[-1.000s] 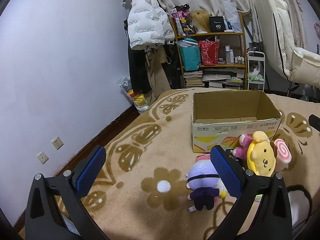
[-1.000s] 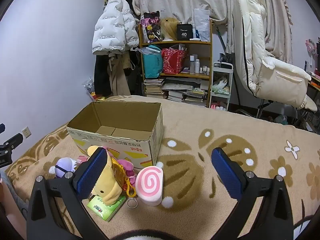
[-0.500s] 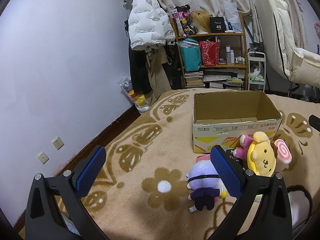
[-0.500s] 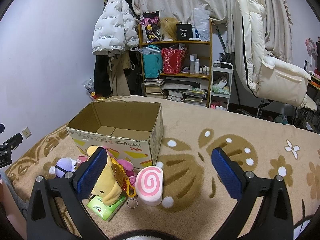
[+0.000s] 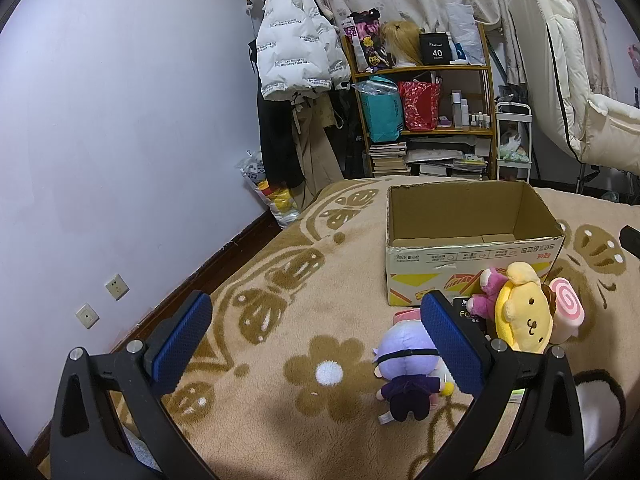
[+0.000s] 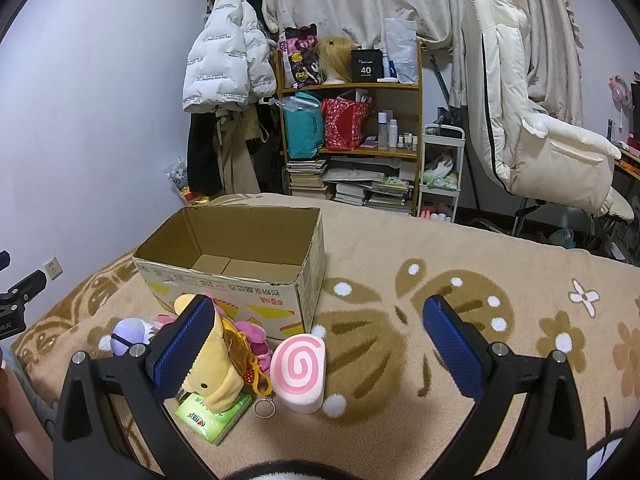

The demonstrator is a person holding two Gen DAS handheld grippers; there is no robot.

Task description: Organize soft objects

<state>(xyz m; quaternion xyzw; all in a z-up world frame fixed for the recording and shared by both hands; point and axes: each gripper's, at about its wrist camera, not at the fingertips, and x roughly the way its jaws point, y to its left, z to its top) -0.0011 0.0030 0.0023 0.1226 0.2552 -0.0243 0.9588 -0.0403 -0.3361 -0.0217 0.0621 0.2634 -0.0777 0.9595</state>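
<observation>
Both grippers' jaws wide apart, holding nothing.

Toys [image 6: 224, 364] crowd the box [image 6: 240, 276] front; its open top is unobstructed.

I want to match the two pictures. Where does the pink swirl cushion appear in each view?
Left wrist: pink swirl cushion at far right, behind the yellow plush.
Right wrist: lower centre, right of the yellow plush.
Shared landmark: the open cardboard box just behind it.

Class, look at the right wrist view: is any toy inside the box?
No: the box shows only its bare cardboard floor.
</observation>
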